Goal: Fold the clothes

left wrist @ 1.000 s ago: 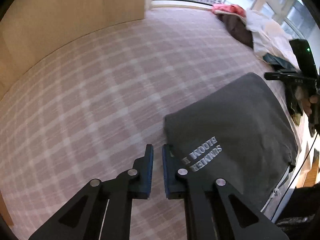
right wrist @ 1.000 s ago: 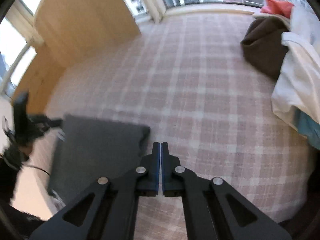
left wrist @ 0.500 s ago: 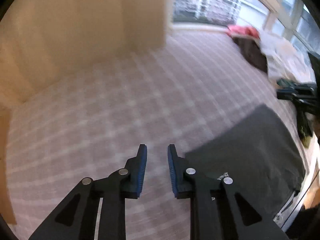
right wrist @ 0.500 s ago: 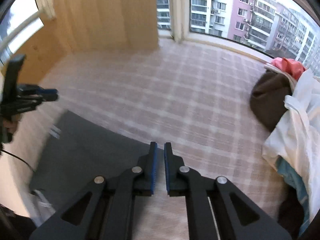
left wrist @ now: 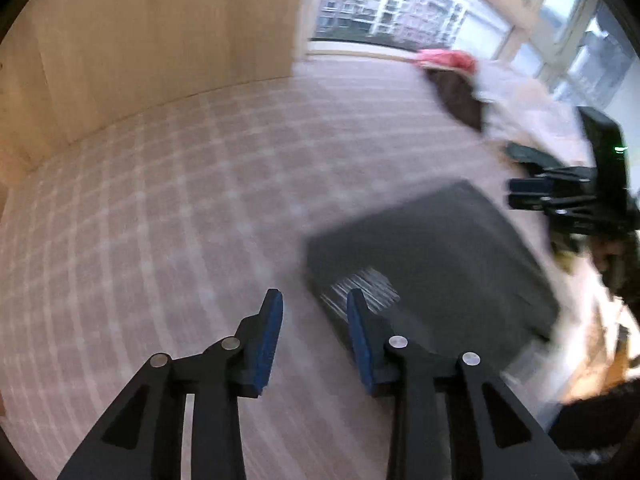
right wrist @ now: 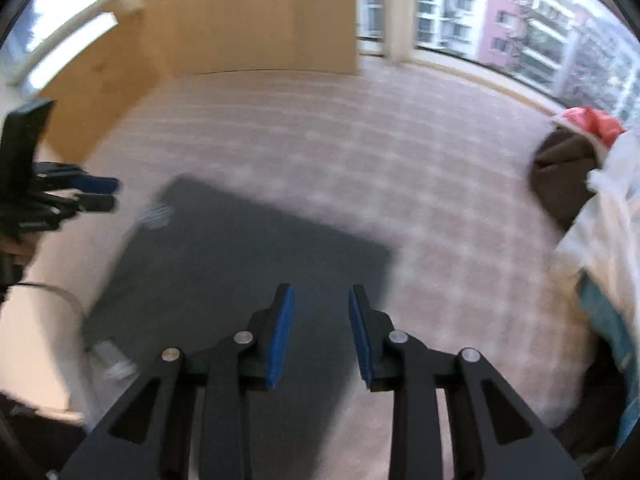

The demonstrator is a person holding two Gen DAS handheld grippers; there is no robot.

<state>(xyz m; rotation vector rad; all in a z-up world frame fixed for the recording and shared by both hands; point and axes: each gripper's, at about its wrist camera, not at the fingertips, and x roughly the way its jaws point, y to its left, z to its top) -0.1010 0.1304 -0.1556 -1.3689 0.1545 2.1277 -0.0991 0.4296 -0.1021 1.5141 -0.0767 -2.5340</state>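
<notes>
Grey and already a neat rectangle, the folded garment [left wrist: 432, 264] lies flat on the checked bed [left wrist: 180, 220], at four o'clock from its middle. Both the left gripper [left wrist: 314, 336] and right gripper [right wrist: 320, 330] hover released, holding nothing; a second ago their fingers were nearly shut and lower. A careless regrasp could drag the fold loose.

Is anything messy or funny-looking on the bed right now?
The dark grey shirt lies folded flat and looks tidy. The messy bit is the heap of unfolded clothes bunched along the window side: brown, white and red things tumbled together. Both tongs, left and right, are open and empty.
</notes>
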